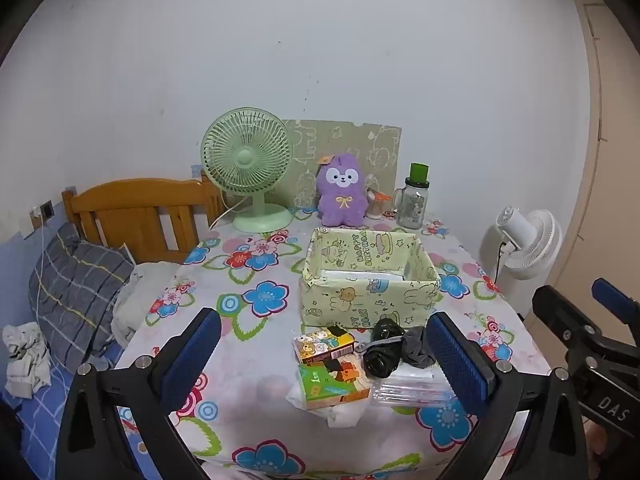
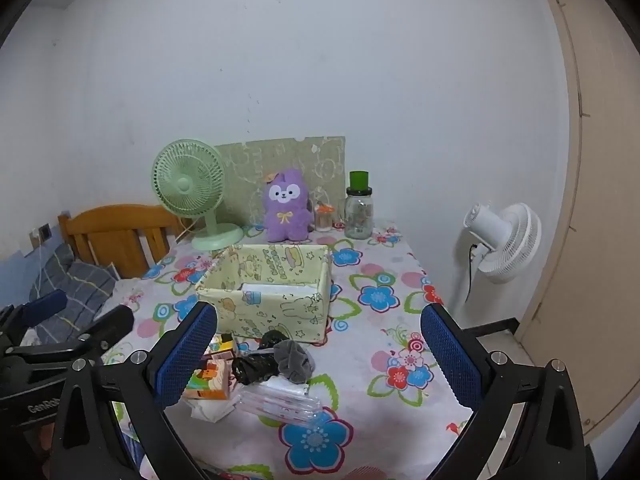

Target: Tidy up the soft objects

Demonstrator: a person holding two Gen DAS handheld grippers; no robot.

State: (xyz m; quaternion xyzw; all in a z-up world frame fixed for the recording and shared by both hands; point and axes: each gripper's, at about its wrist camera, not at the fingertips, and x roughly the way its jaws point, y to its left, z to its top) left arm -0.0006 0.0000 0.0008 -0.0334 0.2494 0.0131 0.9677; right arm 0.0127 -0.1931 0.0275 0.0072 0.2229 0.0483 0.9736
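Left gripper [image 1: 324,356]: released, jaws at full spread, nothing between the pads; it hangs above the near edge of the surface [image 1: 248,304], angled down toward the clutter.
Right gripper [image 2: 320,356]: released, jaws at full spread, empty; it hangs beside the left gripper, also angled down.
Fabric box [image 1: 370,276]: pale green with cartoon print, open top, standing mid-surface; a flat white item lies on its floor.
Soft items: a grey scrunchie [image 2: 294,360] and a black scrunchie [image 2: 254,368] lie touching each other, just in front of the box's near wall.
Other clutter: printed card packs [image 1: 332,368], a clear plastic packet [image 2: 280,400] and a white tissue lie in the same pile, touching the soft items.
Plush toy [image 1: 342,190]: purple, upright at the far edge against a printed board, behind the box and well apart from both grippers.
Key relation: the grey scrunchie sits ahead of and below the right gripper, between its jaws in the right wrist view; in the left wrist view it lies close against the right-hand pad, off centre.
Nearer hand: judged to be the right for the grey scrunchie; the black scrunchie lies nearer the left gripper's centre line.
Axis: both scrunchies are rough rings with no clear long axis, so jaw heading matters little.
Step in hand: approach, no contact yet.
Risk: a closing grip may also catch the plastic packet beneath.
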